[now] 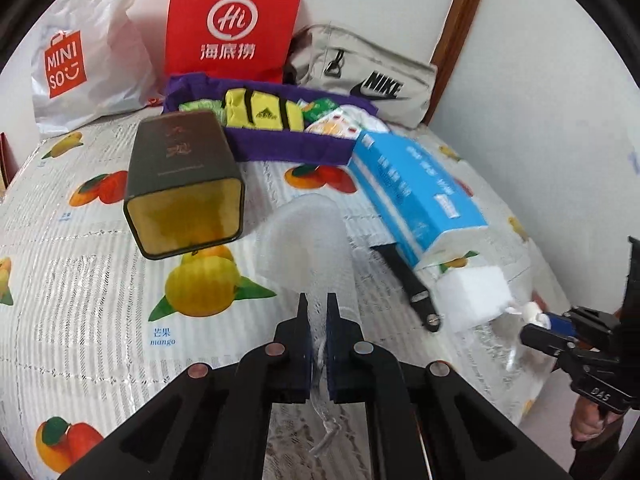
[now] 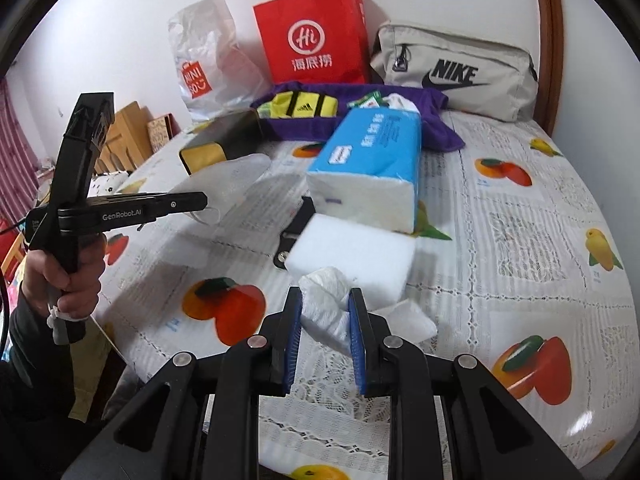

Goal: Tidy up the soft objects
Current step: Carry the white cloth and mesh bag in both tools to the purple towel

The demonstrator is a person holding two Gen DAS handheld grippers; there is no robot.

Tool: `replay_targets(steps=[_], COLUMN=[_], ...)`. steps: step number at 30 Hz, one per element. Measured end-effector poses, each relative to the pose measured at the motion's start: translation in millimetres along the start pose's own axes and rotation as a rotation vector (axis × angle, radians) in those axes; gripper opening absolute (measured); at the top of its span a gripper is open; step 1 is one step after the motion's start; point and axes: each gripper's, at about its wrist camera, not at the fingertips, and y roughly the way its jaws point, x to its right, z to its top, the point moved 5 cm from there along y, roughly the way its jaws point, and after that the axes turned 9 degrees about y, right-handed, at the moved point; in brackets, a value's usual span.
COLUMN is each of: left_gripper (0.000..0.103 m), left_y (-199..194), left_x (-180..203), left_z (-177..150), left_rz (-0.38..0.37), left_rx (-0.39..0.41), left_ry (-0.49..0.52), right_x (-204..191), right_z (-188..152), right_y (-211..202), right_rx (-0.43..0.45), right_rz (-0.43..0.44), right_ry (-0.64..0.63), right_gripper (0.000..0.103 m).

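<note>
Left gripper: the left gripper (image 1: 317, 304) is closed tightly on the edge of a translucent white foam sheet (image 1: 304, 236), holding it lifted off the table; in the right wrist view the same gripper (image 2: 200, 202) shows from the side, pinching the sheet (image 2: 228, 178) near the dark tin.
Right gripper: the right gripper (image 2: 325, 300) has its blue-padded jaws clamped on a crumpled white plastic bag (image 2: 326, 300); in the left wrist view it (image 1: 532, 322) sits at the right edge with the white material in its tip.
White sponge block: the sponge block (image 2: 352, 254) lies on the table touching the front end of the tissue pack, just beyond the right gripper.
Tissue pack: the blue and white tissue pack (image 1: 416, 192) lies on the tablecloth, its far end resting against the purple tray.
Purple tray: the purple fabric tray (image 1: 280, 144) sits near the back and holds a small yellow Adidas bag (image 1: 262, 112) and small packets.
Tin: a dark square tin (image 1: 184, 184) lies on its side, open end toward the camera, left of the foam sheet.
Black strap: a black strap (image 1: 408, 284) lies partly under the tissue pack.
Back row: a Miniso plastic bag (image 1: 80, 60), a red paper bag (image 1: 236, 20) and a grey Nike pouch (image 1: 360, 76) stand against the wall.
Table: the fruit-print tablecloth (image 1: 80, 280) covers it.
</note>
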Motion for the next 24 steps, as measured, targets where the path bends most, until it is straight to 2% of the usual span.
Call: replay_targets(steps=[3, 12, 19, 24], left_gripper=[0.006, 0.006, 0.006, 0.006], left_y=[-12, -42, -64, -77], left_x=[1, -6, -20, -32], left_z=[2, 14, 22, 36], left_rz=[-0.011, 0.011, 0.055, 0.115], left_rx=[0.016, 0.063, 0.09, 0.118], left_ry=[-0.008, -0.05, -0.086, -0.106], right_x=[-3, -7, -5, -5], right_z=[1, 14, 45, 72], right_y=[-6, -27, -29, -22], right_rx=[0.011, 0.055, 0.073, 0.077], right_rz=[0.029, 0.036, 0.04, 0.026], right_ry=[0.009, 0.011, 0.046, 0.062], right_gripper=[0.022, 0.022, 0.022, 0.022])
